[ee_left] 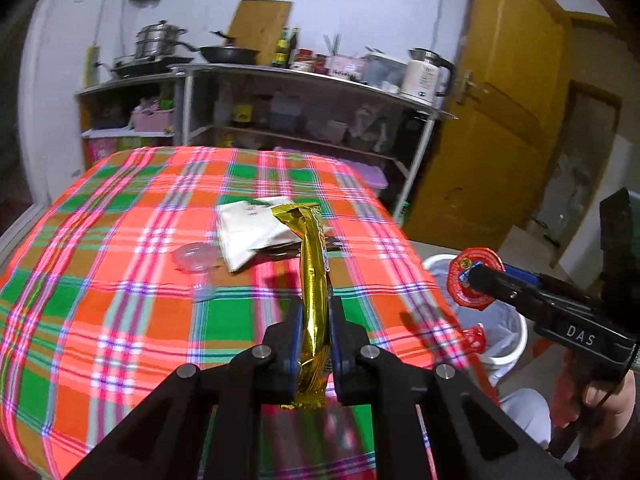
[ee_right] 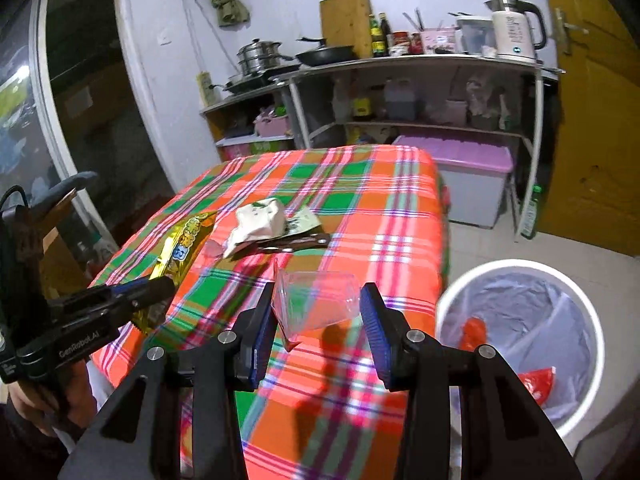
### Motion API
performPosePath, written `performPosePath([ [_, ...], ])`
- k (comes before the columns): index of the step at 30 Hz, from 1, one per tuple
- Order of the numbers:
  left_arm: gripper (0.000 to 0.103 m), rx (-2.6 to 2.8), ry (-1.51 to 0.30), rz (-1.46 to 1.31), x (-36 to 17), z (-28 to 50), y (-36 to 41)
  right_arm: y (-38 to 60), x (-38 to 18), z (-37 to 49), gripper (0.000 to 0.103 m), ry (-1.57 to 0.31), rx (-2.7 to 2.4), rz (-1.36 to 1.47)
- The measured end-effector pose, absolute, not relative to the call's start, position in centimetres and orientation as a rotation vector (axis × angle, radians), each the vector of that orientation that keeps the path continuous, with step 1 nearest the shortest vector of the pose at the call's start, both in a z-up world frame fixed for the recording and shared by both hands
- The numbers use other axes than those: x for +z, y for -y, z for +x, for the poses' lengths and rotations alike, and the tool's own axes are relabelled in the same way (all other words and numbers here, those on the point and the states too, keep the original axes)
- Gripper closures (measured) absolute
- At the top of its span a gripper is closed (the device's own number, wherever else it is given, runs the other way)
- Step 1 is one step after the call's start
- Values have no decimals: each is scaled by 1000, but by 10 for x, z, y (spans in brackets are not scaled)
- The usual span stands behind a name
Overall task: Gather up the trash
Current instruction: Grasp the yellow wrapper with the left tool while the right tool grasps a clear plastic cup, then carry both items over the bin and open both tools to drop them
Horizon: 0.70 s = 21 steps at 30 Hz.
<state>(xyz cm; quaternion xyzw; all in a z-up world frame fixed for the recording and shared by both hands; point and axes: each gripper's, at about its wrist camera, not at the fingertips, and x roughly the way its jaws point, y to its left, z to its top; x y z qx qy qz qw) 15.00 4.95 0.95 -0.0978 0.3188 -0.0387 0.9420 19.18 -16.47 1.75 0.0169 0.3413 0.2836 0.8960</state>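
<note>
You are working in a home kitchen. A metal shelf rack (ee_right: 420, 68) along the wall carries a stacked steamer pot (ee_right: 258, 56), a frying pan (ee_right: 326, 55), sauce bottles (ee_right: 380, 36) and an electric kettle (ee_right: 514, 28). A plaid-clothed worktop (ee_left: 120, 280) stands before it, a lined bin (ee_right: 520, 344) beside its right edge.

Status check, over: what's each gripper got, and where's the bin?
Left gripper shut on gold wrapper. Right gripper clamping clear cup with red lid. White bin beside the table, right side, lined. White packet remains on the cloth.
</note>
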Motion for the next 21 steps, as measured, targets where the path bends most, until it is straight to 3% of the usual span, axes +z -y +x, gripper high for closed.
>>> performPosePath([
  [21,91,-327,-669,-104,13,191,57,262,13,187,60,-707,378,121],
])
